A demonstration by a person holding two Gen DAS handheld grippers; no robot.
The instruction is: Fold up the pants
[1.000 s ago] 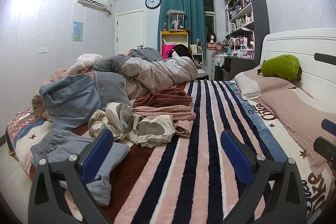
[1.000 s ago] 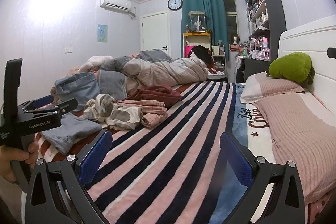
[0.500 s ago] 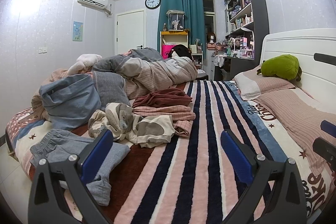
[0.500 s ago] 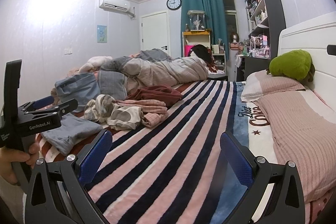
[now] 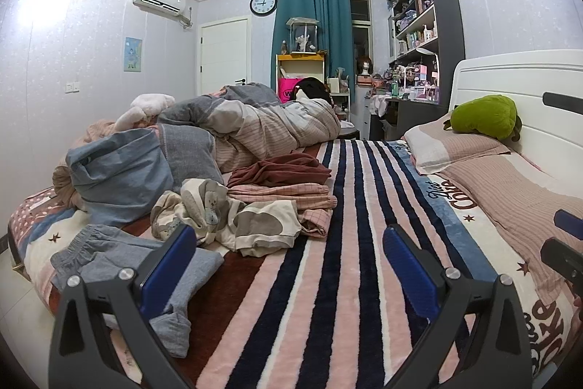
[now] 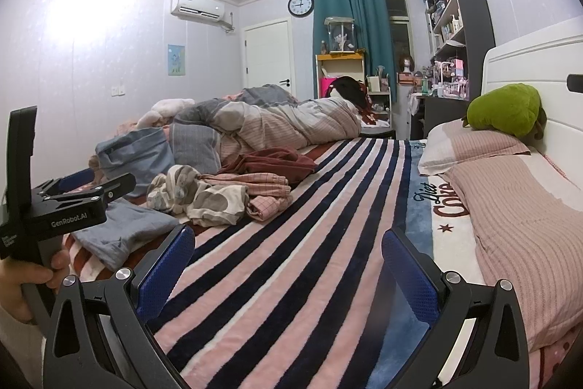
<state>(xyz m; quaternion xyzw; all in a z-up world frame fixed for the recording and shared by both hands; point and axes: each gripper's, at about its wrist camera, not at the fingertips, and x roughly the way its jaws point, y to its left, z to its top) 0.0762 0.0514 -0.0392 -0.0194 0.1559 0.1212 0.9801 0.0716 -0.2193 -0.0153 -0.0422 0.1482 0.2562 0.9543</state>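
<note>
Pants [image 5: 124,254], soft grey crumpled cotton

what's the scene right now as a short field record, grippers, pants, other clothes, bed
left gripper: open, holding nothing, above the striped blanket
right gripper: open, holding nothing
grey pants: crumpled, unfolded, near the bed's left edge by the left gripper's left finger
clothes pile: cream printed garment, pink checked garment, maroon garment, beyond the pants
pillow: at the headboard, green plush toy on it
task state: folding not yet started
</note>
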